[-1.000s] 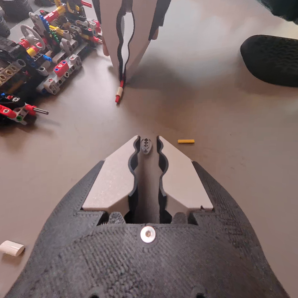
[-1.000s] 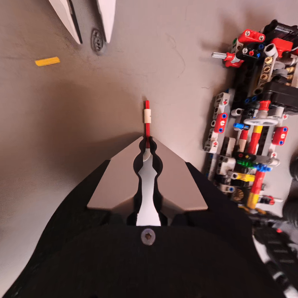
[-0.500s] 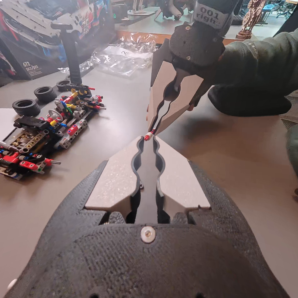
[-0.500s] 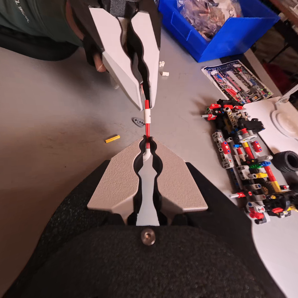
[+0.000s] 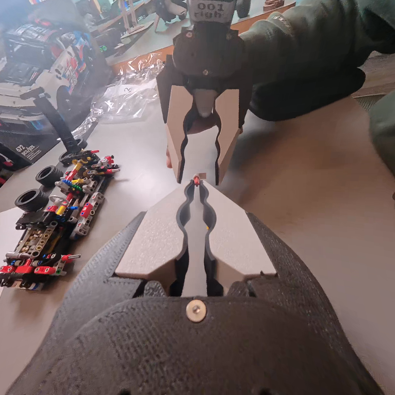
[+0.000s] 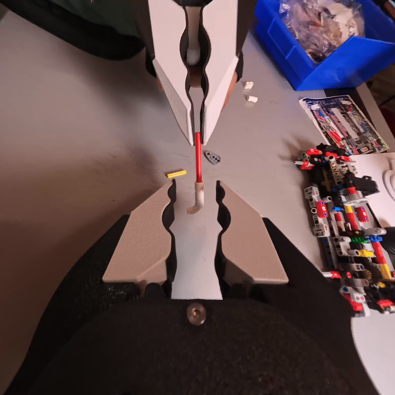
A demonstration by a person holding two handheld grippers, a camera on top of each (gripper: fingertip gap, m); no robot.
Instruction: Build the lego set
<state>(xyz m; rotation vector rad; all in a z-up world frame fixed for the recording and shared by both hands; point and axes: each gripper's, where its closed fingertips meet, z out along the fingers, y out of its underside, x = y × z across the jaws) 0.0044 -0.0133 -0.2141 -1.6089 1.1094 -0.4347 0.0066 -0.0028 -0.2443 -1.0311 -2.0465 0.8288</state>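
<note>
Right gripper (image 6: 196, 183), foreground of the right wrist view: fingers spread wide, pads clear of everything, standing on either side of a pale curved connector (image 6: 198, 199) without touching it. The connector sits on the near end of a red axle (image 6: 198, 158), which runs straight away from the camera. Left gripper (image 6: 197, 140), opposite and pointing back: fingers drawn narrow, both pads pressed on the far end of the red axle, so that axle and connector are carried above the grey table (image 6: 85, 132). In the left wrist view the same grip appears end-on, a red tip (image 5: 196, 181) pinched between the closed fingertips of the left gripper (image 5: 196, 184), with the spread fingers of the right gripper (image 5: 197, 181) just beyond. On the table beneath, a short yellow axle (image 6: 176, 173) lies just left of the red axle, and a flat grey plate with holes (image 6: 212, 157) just to its right. Farther right, a partly built brick vehicle chassis (image 6: 350, 230) lies lengthwise, a printed booklet (image 6: 342, 126) beyond it. Two small white pieces (image 6: 250, 92) lie near the left gripper, and a blue bin (image 6: 333, 70) of bagged parts stands at the far right. Loose black tyres (image 5: 40, 186) rest beside the chassis in the left wrist view, and clear plastic bags (image 5: 128, 96) lie farther back.
</note>
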